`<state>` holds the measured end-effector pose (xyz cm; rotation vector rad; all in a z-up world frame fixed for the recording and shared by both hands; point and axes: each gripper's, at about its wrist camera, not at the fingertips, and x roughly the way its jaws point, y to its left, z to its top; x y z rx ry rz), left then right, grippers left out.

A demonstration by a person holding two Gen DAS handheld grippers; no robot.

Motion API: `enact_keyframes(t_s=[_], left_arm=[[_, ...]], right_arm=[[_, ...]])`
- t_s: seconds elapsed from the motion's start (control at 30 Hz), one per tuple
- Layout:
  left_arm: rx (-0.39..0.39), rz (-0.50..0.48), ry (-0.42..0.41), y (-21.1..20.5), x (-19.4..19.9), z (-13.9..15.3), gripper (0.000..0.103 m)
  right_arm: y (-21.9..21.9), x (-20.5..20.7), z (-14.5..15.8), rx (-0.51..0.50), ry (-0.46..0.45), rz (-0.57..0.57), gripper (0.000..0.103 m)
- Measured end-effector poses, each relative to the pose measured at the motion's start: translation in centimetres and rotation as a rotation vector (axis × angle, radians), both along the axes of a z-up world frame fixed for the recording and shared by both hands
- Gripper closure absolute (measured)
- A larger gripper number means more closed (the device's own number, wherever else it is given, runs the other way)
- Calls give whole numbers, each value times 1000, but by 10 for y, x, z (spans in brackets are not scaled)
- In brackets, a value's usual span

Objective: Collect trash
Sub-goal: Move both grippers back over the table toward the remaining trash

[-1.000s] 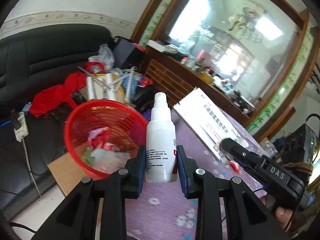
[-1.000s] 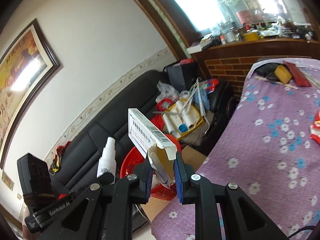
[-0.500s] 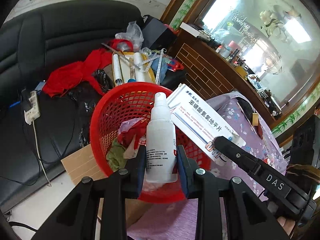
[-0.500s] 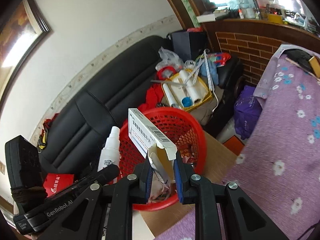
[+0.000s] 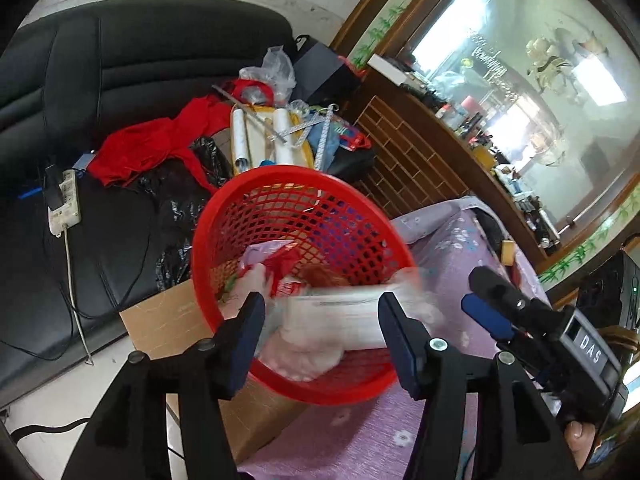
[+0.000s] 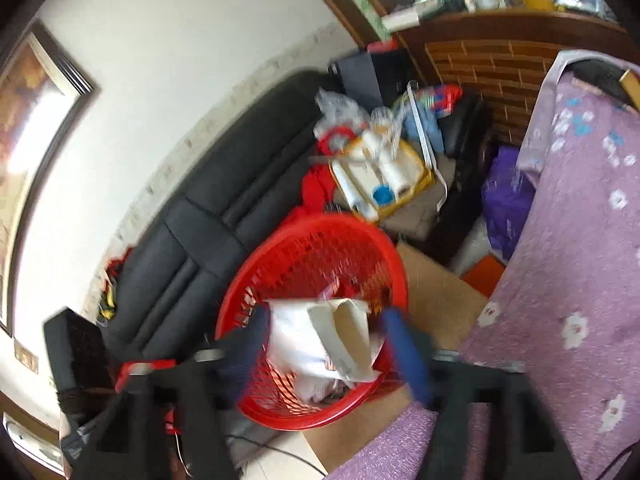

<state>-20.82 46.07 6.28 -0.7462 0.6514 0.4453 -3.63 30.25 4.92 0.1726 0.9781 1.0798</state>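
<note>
A red mesh basket (image 5: 288,176) holding crumpled trash stands on cardboard beside the table. My left gripper (image 5: 324,330) hangs over its near rim with its jaws opening and the pads touching nothing. A white spray bottle (image 5: 340,316), blurred, lies loose in the basket below them. My right gripper (image 6: 326,346) is also over the basket (image 6: 320,226), jaws opening. A white medicine box (image 6: 348,336) with an open flap drops free between its pads. In the left wrist view the right gripper (image 5: 486,300) shows at the right, nothing in it.
A black sofa (image 5: 120,60) behind the basket carries red cloth (image 5: 152,144), a yellow tray of white rolls (image 5: 260,132) and a power strip (image 5: 64,204). Cardboard (image 5: 168,324) lies under the basket. The purple flowered tablecloth (image 6: 568,272) is on the right, with a brick counter (image 6: 492,64) beyond.
Both grippers came down over the basket and opened. The left let go of the spray bottle and the right let go of the white box, and both items dropped into the basket.
</note>
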Motion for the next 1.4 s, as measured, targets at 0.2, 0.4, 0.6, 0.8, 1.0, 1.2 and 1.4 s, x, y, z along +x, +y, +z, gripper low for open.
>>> enact_keyframes(t_s=[0.2, 0.4, 0.6, 0.8, 1.0, 1.2, 1.4], left_arm=[[28, -55, -53, -42, -4, 25, 43], [44, -214, -86, -105, 19, 43, 43], [66, -374, -103, -171, 47, 59, 42], [70, -498, -103, -228, 80, 66, 41], [104, -576, -88, -268, 113, 71, 41], [193, -660, -141, -303, 144, 79, 38], [272, -744, -97, -325, 185, 76, 34]], right_arm=[[-42, -2, 30, 64, -37, -11, 32], [-109, -2, 50, 116, -42, -59, 32], [-203, 8, 74, 164, -59, -161, 32], [-281, 25, 90, 169, -100, -275, 32], [-341, 44, 96, 155, -131, -383, 32], [-379, 71, 98, 155, -151, -470, 32], [-392, 113, 89, 115, -140, -495, 32]])
